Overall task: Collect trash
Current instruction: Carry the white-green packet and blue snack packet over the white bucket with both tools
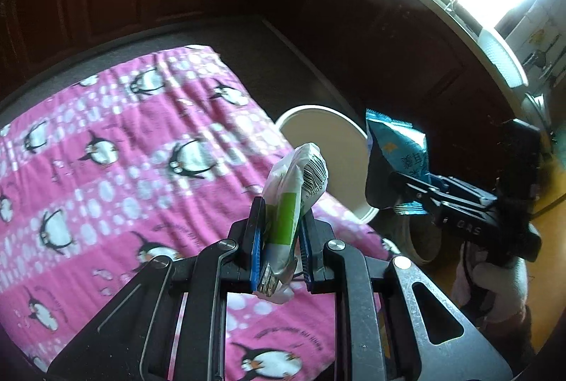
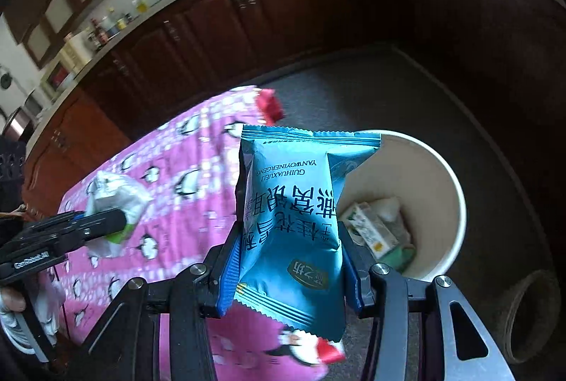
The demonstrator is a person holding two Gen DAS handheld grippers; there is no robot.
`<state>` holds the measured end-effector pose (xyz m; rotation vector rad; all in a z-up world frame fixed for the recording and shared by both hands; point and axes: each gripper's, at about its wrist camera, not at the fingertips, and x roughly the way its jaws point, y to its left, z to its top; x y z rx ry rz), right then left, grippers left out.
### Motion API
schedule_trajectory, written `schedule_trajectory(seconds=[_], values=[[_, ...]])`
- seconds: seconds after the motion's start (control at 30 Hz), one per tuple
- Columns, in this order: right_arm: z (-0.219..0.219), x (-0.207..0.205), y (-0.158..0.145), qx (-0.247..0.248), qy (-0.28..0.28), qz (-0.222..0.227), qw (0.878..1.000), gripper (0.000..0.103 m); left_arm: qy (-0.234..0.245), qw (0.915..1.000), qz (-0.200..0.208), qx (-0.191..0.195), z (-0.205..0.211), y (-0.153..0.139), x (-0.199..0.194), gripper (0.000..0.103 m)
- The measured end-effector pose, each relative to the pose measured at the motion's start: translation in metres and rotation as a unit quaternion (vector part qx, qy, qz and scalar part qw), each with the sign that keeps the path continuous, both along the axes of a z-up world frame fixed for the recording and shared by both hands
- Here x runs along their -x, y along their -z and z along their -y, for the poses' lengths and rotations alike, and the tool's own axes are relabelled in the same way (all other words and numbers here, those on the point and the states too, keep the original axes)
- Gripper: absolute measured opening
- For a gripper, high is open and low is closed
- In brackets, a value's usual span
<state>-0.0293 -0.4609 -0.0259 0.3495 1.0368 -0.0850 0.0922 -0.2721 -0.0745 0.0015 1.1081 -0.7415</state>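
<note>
Each gripper clamps its jaws on one piece of trash for carrying: the left gripper [image 1: 281, 236] pinches a crumpled white-and-green wrapper [image 1: 295, 184], the right gripper [image 2: 288, 260] a blue snack packet [image 2: 290, 204], the part-filled bin [image 2: 442, 190] just beyond.

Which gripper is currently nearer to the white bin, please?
Right. The right gripper, shut on the blue packet, hangs beside the white bin; the left gripper, holding a crumpled wrapper, is over the pink cloth.
</note>
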Motion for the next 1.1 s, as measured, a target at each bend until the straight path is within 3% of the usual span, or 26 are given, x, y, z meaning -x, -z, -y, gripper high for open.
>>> schedule_trajectory(seconds=[0.27,0.57,1.1], values=[[0.027,0.01,0.019,-0.011,0.03,-0.021,0.999,0.047,0.025,0.9996,-0.007,0.004,0.032,0.004,-0.003,0.015],[0.04,0.011,0.027,-0.017,0.043,-0.03,0.998,0.048,0.03,0.9986,-0.044,0.006,0.064,0.023,-0.016,0.015],[0.061,0.017,0.048,-0.026,0.065,-0.047,0.996,0.049,0.054,0.9975,-0.045,-0.002,0.123,0.032,-0.029,0.015]])
